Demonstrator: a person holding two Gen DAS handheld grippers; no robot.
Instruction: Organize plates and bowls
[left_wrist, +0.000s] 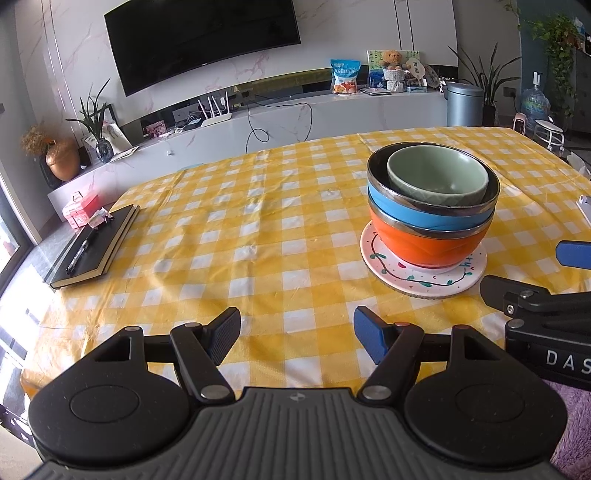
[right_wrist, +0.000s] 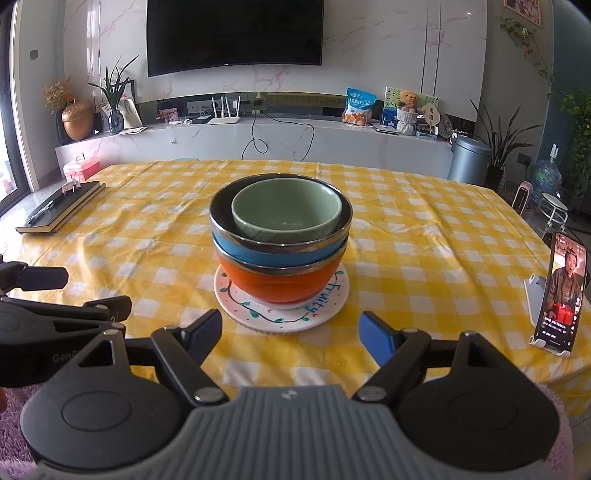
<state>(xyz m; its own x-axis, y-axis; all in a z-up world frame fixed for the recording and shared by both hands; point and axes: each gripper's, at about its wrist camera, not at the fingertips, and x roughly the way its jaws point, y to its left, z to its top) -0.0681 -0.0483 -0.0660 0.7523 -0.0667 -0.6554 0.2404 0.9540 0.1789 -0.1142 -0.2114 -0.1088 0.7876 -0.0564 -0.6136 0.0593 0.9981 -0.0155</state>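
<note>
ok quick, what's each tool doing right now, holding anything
left tool: open, holding nothing, short of the bowl stack.
right tool: open, holding nothing, facing the same stack.

We see a black notebook (left_wrist: 94, 245) with a black pen (left_wrist: 81, 253) on top lying on our yellow checked tablecloth (left_wrist: 240, 229), and a lit smartphone (right_wrist: 563, 291) propped upright on a white stand (right_wrist: 535, 295).

Three bowls (right_wrist: 280, 240) nested on plate (right_wrist: 258, 317), mid-table; notebook (right_wrist: 59, 212) far left, phone (right_wrist: 563, 291) right.
</note>
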